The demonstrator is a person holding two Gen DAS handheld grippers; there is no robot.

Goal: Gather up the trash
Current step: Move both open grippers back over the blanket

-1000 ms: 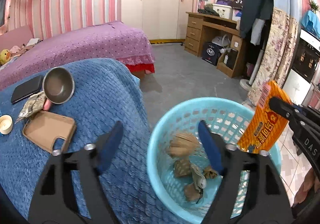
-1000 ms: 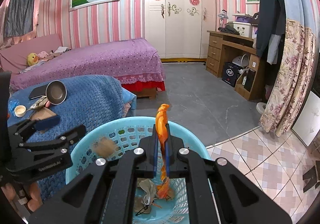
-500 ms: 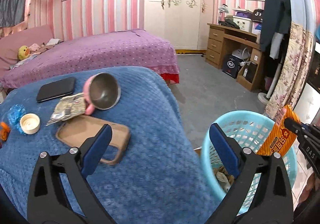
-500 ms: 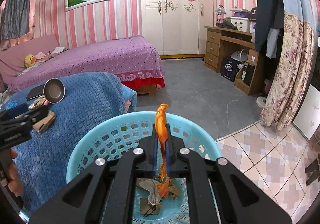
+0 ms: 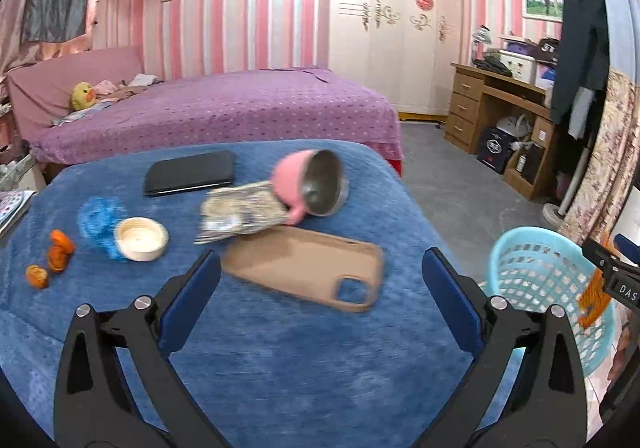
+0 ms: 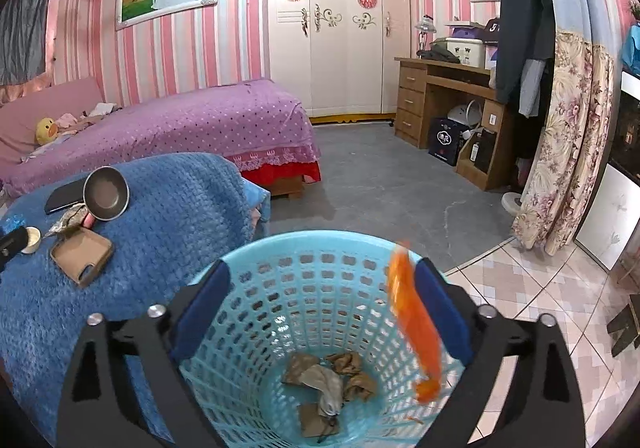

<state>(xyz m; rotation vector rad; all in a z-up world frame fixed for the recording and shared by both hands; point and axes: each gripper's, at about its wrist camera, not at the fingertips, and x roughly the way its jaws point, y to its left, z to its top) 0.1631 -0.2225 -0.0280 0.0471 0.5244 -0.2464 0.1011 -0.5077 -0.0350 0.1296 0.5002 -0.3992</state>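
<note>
Left gripper [image 5: 320, 276] is held wide open over the blue fleece-covered table [image 5: 280, 368], nothing between its pads; its jaws have just been opening. From left to right ahead of it are seen small orange scraps [image 5: 56, 254], a crumpled blue plastic film [image 5: 98, 219], a round cream lid [image 5: 141, 239], a crinkled silvery snack wrapper [image 5: 240, 213], a tan phone case [image 5: 308, 268] and a tipped pink-and-steel cup [image 5: 316, 187]. Further right, the right gripper [image 6: 322, 300] has just been opened above the pale blue plastic mesh basket [image 6: 304, 244], and the flat orange snack wrapper [image 6: 414, 322] is seen loose beside its right pad, over the crumpled brown paper [image 6: 352, 364]. The wrapper could cling to that pad, or drift past the rim, being light. On the table, the phone case or lid could be taken for trash.
</note>
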